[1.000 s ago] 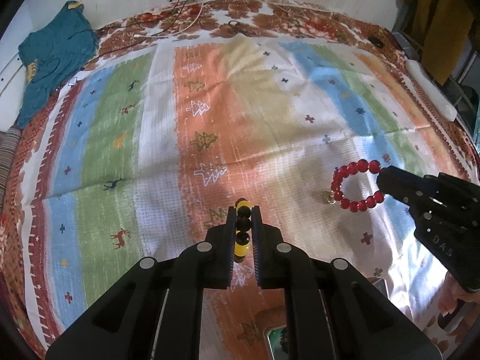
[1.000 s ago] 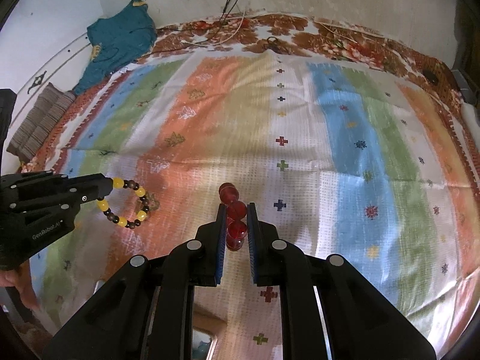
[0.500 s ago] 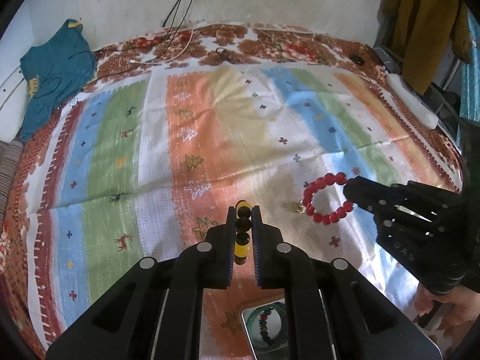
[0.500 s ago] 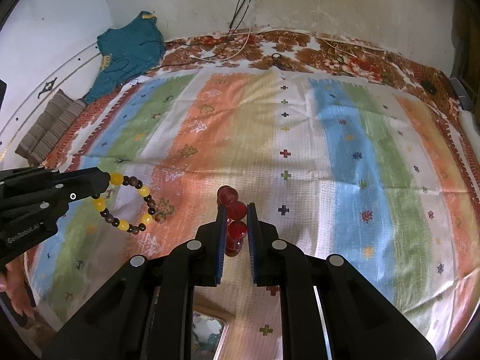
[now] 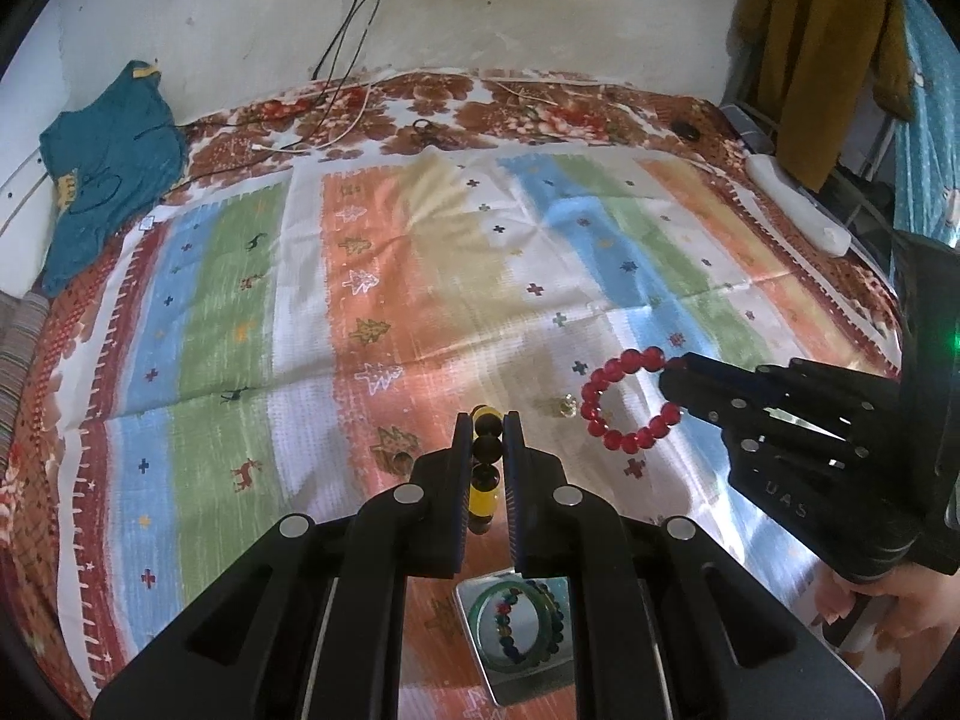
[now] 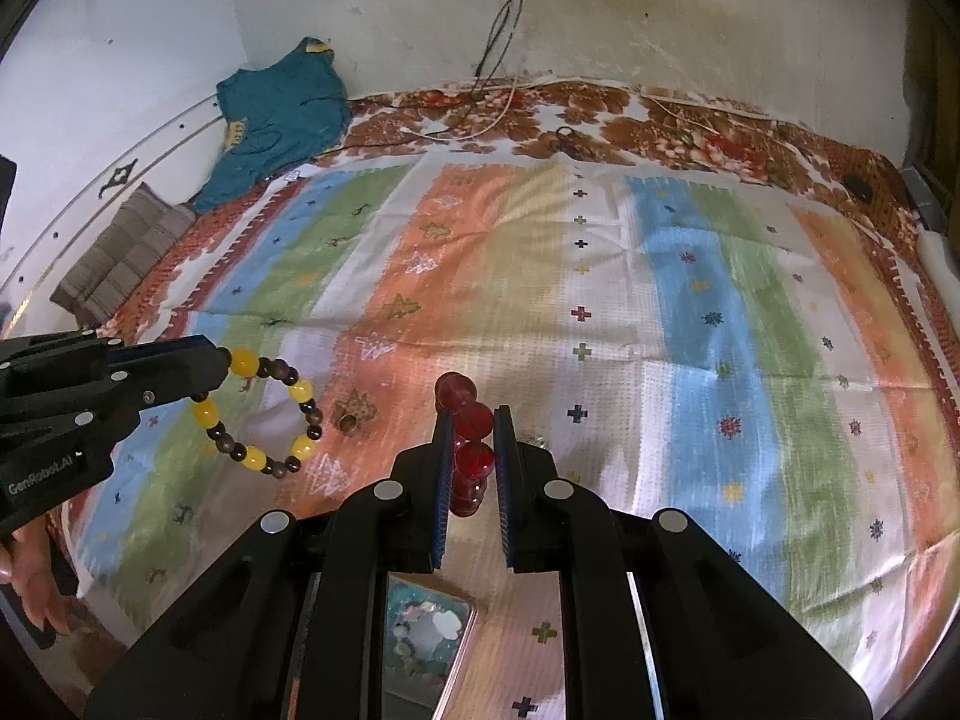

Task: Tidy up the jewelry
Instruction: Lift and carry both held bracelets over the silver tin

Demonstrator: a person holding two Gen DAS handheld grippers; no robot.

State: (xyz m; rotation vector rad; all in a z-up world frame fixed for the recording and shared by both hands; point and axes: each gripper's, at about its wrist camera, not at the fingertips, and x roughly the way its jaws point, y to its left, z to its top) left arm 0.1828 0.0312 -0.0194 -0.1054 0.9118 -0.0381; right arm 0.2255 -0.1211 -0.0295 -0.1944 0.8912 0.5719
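Either bracelet could slip free, each pinched by only a bead or two. The left gripper (image 5: 487, 450) is clenched on the yellow bracelet (image 6: 261, 414) at lower centre; the right gripper (image 6: 471, 450) clamps the red bracelet (image 5: 627, 399). A box (image 5: 516, 630) (probably their destination) sits below.

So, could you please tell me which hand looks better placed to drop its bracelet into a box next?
Probably left: its tool grips the yellow-and-brown bead bracelet just ahead of the open box of bangles. The right tool's red bead bracelet is farther away.
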